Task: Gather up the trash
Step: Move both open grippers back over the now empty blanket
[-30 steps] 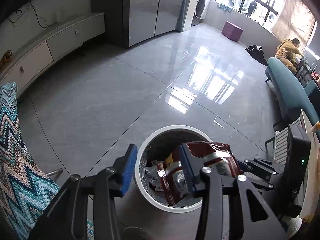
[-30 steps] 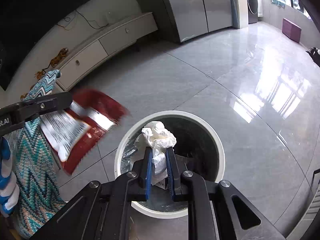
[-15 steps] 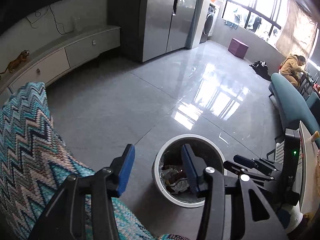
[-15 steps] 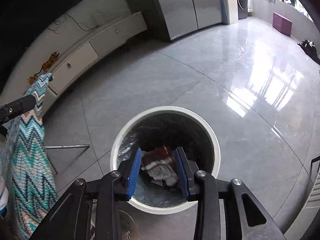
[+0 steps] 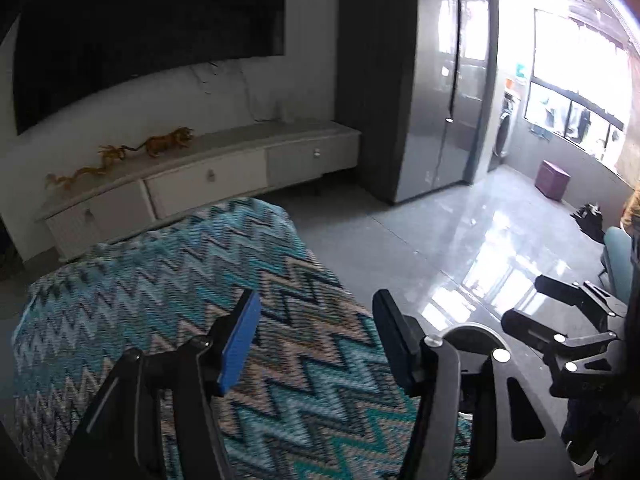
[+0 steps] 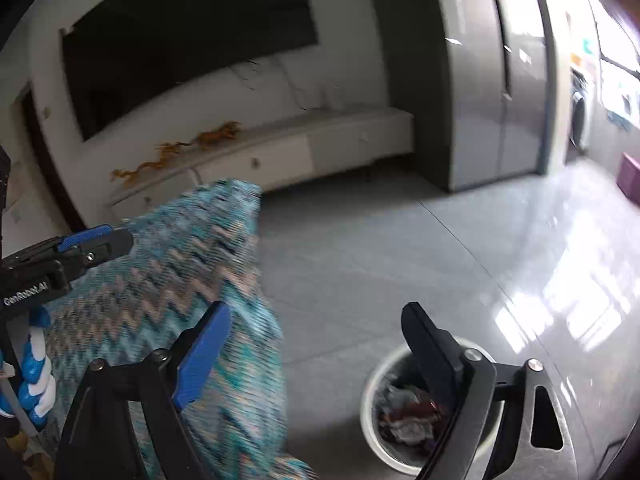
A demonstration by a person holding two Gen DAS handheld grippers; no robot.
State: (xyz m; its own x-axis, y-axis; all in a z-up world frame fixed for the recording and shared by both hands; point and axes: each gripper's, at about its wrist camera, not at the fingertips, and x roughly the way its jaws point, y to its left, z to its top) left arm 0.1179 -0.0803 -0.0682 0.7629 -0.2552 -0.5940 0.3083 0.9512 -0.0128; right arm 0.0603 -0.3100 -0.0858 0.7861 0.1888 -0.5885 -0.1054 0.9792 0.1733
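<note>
The white round trash bin (image 6: 374, 412) stands on the grey floor, with crumpled wrappers and paper (image 6: 408, 416) inside. My right gripper (image 6: 316, 354) hangs well above and to the left of it, its jaws opening wide with nothing between them. In the left wrist view only an arc of the bin's rim (image 5: 472, 330) shows behind the fingers. My left gripper (image 5: 316, 340) is over the zigzag cloth (image 5: 180, 288), its jaws opening and empty. It also shows at the left edge of the right wrist view as the left gripper (image 6: 96, 240).
The teal zigzag cloth (image 6: 200, 280) covers a raised surface left of the bin. A low white cabinet (image 5: 224, 176) with dragon figures runs along the wall under a dark TV (image 5: 140, 32). A grey fridge (image 6: 496, 80) stands behind. A purple stool (image 5: 552, 180) sits far right.
Both grippers rose and swung left, away from the bin toward the cloth. The left let go of the red wrapper and the right dropped the white tissue into the bin; the right jaws spread wide.
</note>
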